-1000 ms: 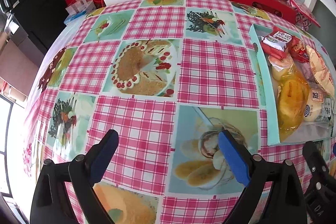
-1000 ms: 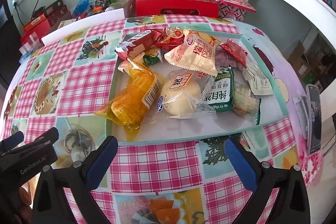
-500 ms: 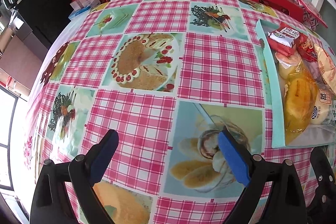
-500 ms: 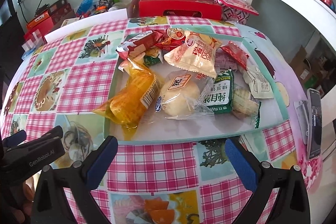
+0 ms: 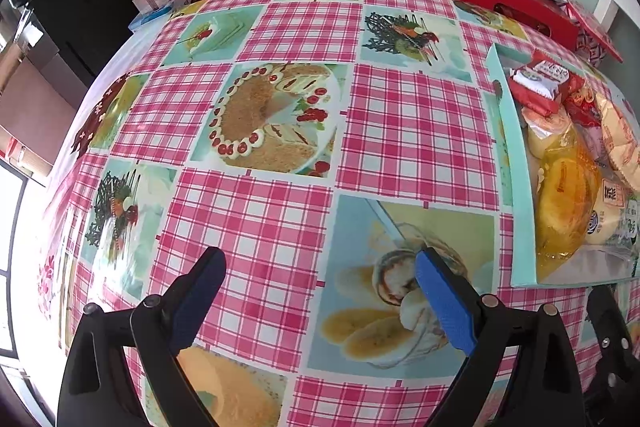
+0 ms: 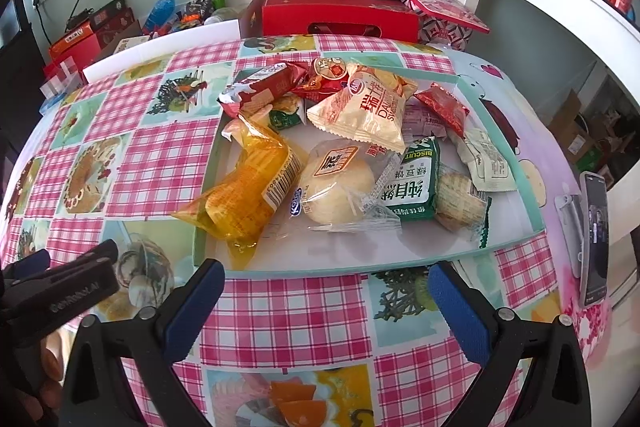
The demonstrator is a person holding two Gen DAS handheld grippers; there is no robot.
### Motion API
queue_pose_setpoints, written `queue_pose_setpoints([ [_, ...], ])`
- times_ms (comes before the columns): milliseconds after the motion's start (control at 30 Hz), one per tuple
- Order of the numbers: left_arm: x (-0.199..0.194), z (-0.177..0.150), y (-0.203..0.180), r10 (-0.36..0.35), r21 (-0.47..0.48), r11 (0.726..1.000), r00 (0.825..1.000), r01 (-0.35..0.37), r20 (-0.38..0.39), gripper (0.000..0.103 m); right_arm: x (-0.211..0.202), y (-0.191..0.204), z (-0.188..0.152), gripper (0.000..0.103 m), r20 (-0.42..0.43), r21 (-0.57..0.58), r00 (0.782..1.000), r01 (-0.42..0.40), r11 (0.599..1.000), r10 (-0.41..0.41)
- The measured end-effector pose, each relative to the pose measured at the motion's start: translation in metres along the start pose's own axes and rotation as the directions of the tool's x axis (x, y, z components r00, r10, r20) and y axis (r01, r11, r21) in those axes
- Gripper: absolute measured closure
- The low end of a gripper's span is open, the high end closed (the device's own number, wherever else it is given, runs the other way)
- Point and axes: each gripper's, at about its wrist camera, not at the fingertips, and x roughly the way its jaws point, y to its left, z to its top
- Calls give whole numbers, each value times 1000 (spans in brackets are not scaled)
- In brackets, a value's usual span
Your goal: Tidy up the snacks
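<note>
The left gripper [image 5: 316,287] gapes wide, empty, over the tablecloth [image 5: 416,131]; the tray [image 5: 516,163] lies to its right. The right gripper [image 6: 320,291] gapes wide, empty, just short of the tray [image 6: 208,195], where snacks [image 6: 344,155] lie heaped.

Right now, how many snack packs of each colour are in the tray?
Red packs: 3
Green packs: 2
Orange pack: 1
Clear-wrapped packs: 2
Cream or white packs: 2
Purple pack: 1
Total: 11 visible in the tray
</note>
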Motion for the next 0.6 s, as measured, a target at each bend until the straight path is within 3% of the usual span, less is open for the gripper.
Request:
queue_pose_setpoints([
  [600, 5, 1, 4, -17, 25, 1000, 1000, 17, -13, 7, 3, -4, 0, 0, 2, 6, 998, 58, 998, -58],
])
